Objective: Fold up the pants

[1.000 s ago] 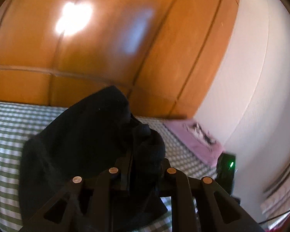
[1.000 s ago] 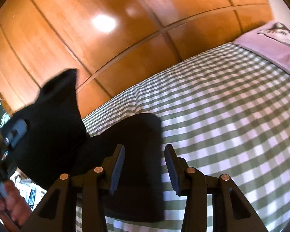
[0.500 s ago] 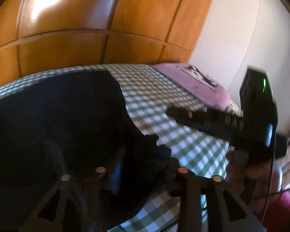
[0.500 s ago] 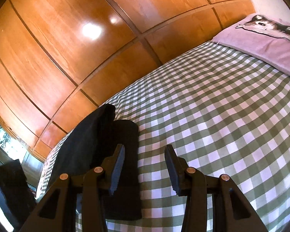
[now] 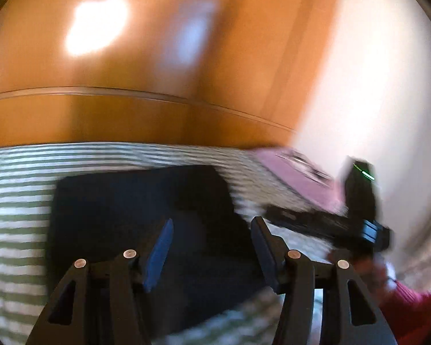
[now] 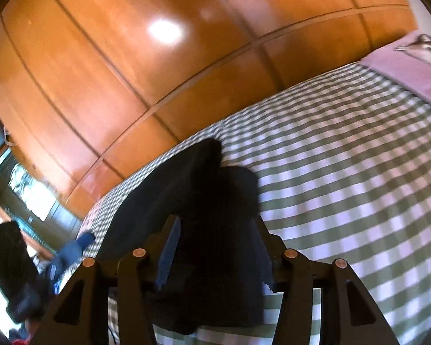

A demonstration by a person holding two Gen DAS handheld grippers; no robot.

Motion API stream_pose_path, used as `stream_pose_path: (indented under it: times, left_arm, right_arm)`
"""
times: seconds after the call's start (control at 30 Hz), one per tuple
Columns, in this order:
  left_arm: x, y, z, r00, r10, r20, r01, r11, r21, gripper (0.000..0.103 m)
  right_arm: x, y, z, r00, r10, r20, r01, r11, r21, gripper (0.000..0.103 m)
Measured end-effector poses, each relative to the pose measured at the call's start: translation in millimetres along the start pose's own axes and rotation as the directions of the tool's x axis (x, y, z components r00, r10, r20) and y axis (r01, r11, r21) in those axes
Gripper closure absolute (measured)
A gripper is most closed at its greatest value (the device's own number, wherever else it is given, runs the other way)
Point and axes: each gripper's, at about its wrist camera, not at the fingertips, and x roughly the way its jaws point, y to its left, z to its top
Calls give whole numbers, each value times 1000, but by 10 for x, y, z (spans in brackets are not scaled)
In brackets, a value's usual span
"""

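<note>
Both hand-held grippers hover over dark pants (image 5: 135,210) lying folded on a green-and-white checked bedspread (image 6: 344,178). Left gripper (image 5: 211,247), its jaws parted and just widened, holds nothing; the pants lie flat beyond its blue pads, the view streaked by motion blur. Right gripper (image 6: 215,253) also stands parted, jaws just eased wider, with a bunched edge of the pants between its fingers, though whether the pads touch the cloth cannot be told. A pink pillow (image 6: 411,66) printed with an animal's face lies well beyond the pants at the bed's head, and wooden wardrobe panels (image 6: 158,72) rise behind the bed.
</note>
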Motion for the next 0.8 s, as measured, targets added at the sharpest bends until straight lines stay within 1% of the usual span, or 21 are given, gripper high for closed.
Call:
stream_pose_path:
  times: [0.03,0.07,0.13,0.17,0.2,0.23,0.27,0.3,0.33,0.37,0.4,0.43,0.47,0.5,0.57,0.63,0.7,0.77,0.8]
  left_arm:
    - [-29,139,8,998,64,7,-64,997,-32,46]
    - [-48,309,4,990,140,8,-139,988,-70,46]
    - [-53,544,-16,972,233,-16,-233,966,-110,46]
    - [-19,687,-68,960,276,-44,-279,951,-131,46]
    - [32,781,-123,952,298,-73,-305,941,-145,46]
    - [81,875,-191,944,313,-107,-327,931,-162,44]
    - [136,964,-275,945,296,-137,-319,929,-190,41]
    - [160,1017,-337,947,281,-153,-310,926,-217,36]
    - [163,1053,-398,950,270,-156,-303,920,-249,36]
    - [148,1076,-430,958,247,-149,-281,917,-285,36]
    - [156,1065,-452,967,207,-146,-243,919,-310,36]
    - [176,1018,-463,967,203,-154,-242,919,-310,36]
    - [190,895,-448,959,239,-155,-274,922,-273,36]
    - [162,826,-433,956,252,-149,-282,928,-242,36]
    - [194,655,-410,951,277,-139,-298,940,-169,36]
    - [221,615,-417,948,285,-145,-306,939,-159,34]
    - [256,611,-463,943,300,-145,-321,935,-152,30]
    - [269,616,-494,942,301,-147,-321,937,-140,30]
    - [249,626,-499,946,292,-144,-312,939,-145,30]
  right_arm:
    - [68,16,-5,1000,4,-19,-4,1000,-4,52]
    - [129,26,-10,999,6,-36,-6,1000,-6,52]
    - [252,39,-24,997,14,-72,-15,1000,0,51]
    - [275,50,-30,997,20,-76,-20,1000,-2,51]
    - [300,67,-35,996,26,-84,-27,1000,-7,54]
    - [325,98,-44,995,21,-98,-23,1000,-20,60]
    - [350,129,-54,993,8,-117,-12,999,-38,81]
    - [361,164,-73,991,-4,-137,-4,998,-56,86]
    - [348,197,-83,990,-15,-140,5,997,-72,87]
    - [312,219,-77,991,-16,-135,6,997,-77,88]
    - [268,235,-59,991,-13,-130,3,997,-76,90]
    - [208,246,-29,993,-9,-121,1,998,-70,90]
    - [151,249,6,994,-6,-109,-1,998,-65,91]
    - [101,245,39,995,-9,-98,2,998,-62,91]
    - [43,202,82,995,-37,-94,32,998,-56,92]
    - [89,127,44,991,-58,-120,53,998,-47,92]
    - [206,51,-59,982,-113,-152,104,993,-61,93]
    - [215,38,-99,984,-116,-132,109,992,-61,92]
    - [204,51,-91,985,-116,-129,109,992,-56,89]
